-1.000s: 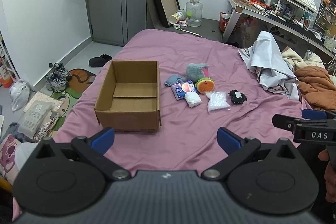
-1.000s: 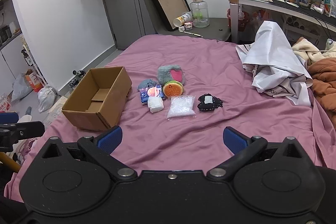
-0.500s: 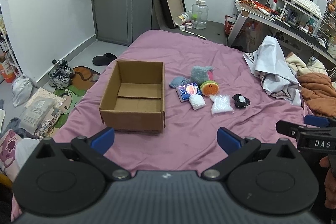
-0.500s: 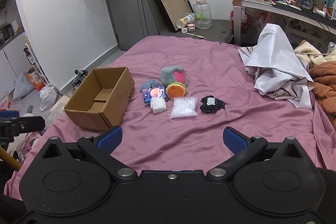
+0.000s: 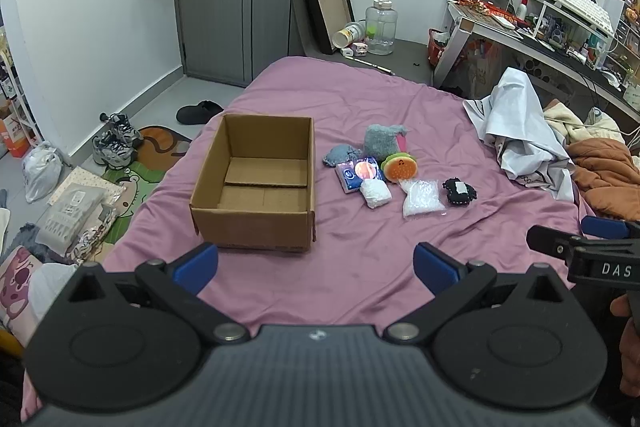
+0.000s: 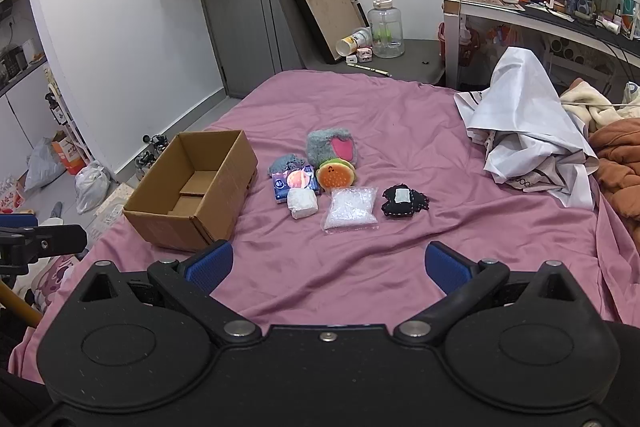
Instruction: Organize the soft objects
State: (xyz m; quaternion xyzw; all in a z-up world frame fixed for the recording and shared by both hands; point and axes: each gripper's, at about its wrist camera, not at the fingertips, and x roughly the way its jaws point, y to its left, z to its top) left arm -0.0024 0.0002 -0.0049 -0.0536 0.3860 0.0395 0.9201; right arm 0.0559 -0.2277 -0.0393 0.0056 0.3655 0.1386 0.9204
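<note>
An open, empty cardboard box sits on the pink bed sheet. Right of it lies a cluster of soft items: a grey plush pouch, an orange-green burger plush, a small blue-grey plush, a blue tissue pack, a white wad, a clear bag of white beads and a black plush. My left gripper and right gripper both hang open and empty, well short of the items.
A heap of white cloth and an orange blanket fill the bed's right side. A cluttered desk stands beyond. Shoes, bags and a mat lie on the floor left of the bed. A water jug stands at the far end.
Both grippers have drawn back and risen slightly, so the box and the soft items look smaller and farther off. Nothing on the bed has moved.
</note>
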